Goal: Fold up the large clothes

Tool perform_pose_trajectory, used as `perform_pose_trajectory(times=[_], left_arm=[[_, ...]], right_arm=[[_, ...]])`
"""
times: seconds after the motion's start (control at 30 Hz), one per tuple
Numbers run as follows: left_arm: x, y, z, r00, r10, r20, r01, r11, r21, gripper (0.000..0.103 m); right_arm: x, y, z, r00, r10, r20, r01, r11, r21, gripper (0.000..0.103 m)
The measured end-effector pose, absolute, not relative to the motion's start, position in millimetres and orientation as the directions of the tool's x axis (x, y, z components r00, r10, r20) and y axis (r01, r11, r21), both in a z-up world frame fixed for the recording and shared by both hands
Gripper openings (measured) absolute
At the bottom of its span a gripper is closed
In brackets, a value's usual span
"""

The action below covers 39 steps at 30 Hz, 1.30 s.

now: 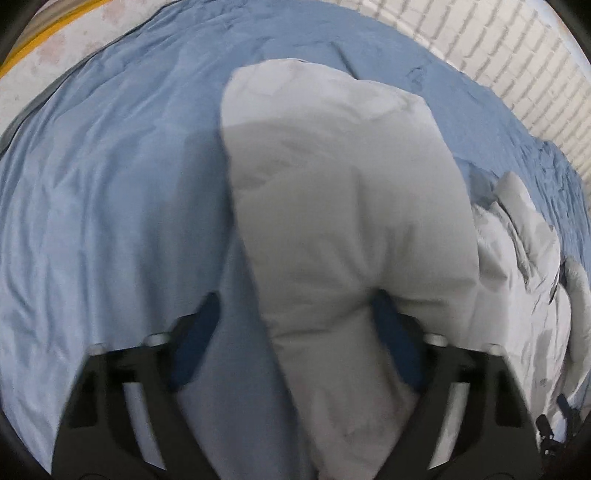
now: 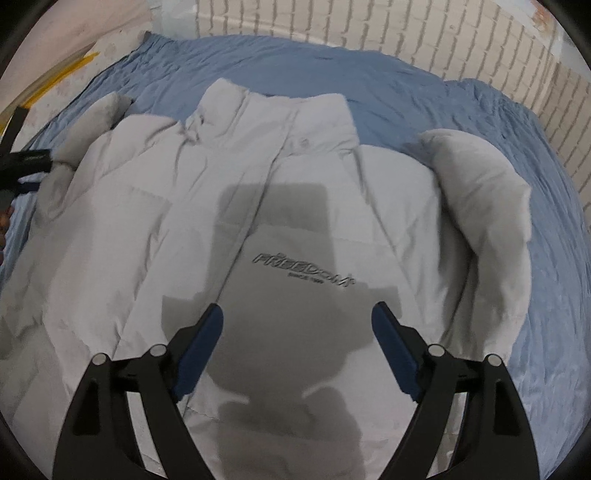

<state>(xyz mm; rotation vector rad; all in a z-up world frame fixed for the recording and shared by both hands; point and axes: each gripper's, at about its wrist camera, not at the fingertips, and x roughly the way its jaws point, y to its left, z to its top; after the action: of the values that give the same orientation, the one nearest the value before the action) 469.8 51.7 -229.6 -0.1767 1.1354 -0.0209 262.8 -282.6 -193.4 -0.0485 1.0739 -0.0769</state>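
A light grey puffer jacket (image 2: 229, 206) lies front up on a blue bed sheet (image 2: 388, 88), collar toward the far wall, with a dark logo (image 2: 303, 267) on the chest. My right gripper (image 2: 297, 325) hovers open and empty above the lower chest. The jacket's right sleeve (image 2: 484, 206) is bunched beside the body. In the left wrist view a puffy grey sleeve (image 1: 332, 192) runs between the wide-open fingers of my left gripper (image 1: 295, 317); the right finger touches it, the left finger stands apart. The left gripper also shows at the far left of the right wrist view (image 2: 26, 162).
A white brick wall (image 2: 424, 40) runs along the far and right side of the bed. Pale floor with yellow stripes (image 1: 48, 33) lies beyond the bed's left edge. The sheet (image 1: 110, 184) is wrinkled around the jacket.
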Motion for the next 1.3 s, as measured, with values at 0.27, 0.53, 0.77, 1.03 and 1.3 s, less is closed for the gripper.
perform_pose_trajectory(times=[0.27,0.53,0.77,1.03,1.3], left_arm=[[443,43,-218,0.465,0.071,-0.883,-0.036,0.997,0.061,0.004],[375,51,-194,0.496,0.127,-0.859,-0.016,0.990,0.137,0.005],[385,72,-163,0.562,0.124,-0.817,-0.062,0.992,0.108,0.088],[423,113,-133,0.591,0.114,-0.798,-0.076,0.993,0.086,0.100],[488,131,-164,0.527,0.109,-0.843,-0.136,0.990,0.043,0.100]], right_arm=[[261,-278,-197,0.471,-0.086,-0.878,0.034,0.996,-0.080,0.083],[263,-276,-182,0.506,-0.116,-0.854,0.024,0.992,-0.120,0.083],[269,-287,-172,0.523,-0.120,-0.844,0.046,0.993,-0.113,0.083],[274,-308,-164,0.530,-0.147,-0.835,0.081,0.989,-0.123,0.085],[283,-307,-175,0.506,-0.137,-0.852,0.071,0.991,-0.117,0.085]])
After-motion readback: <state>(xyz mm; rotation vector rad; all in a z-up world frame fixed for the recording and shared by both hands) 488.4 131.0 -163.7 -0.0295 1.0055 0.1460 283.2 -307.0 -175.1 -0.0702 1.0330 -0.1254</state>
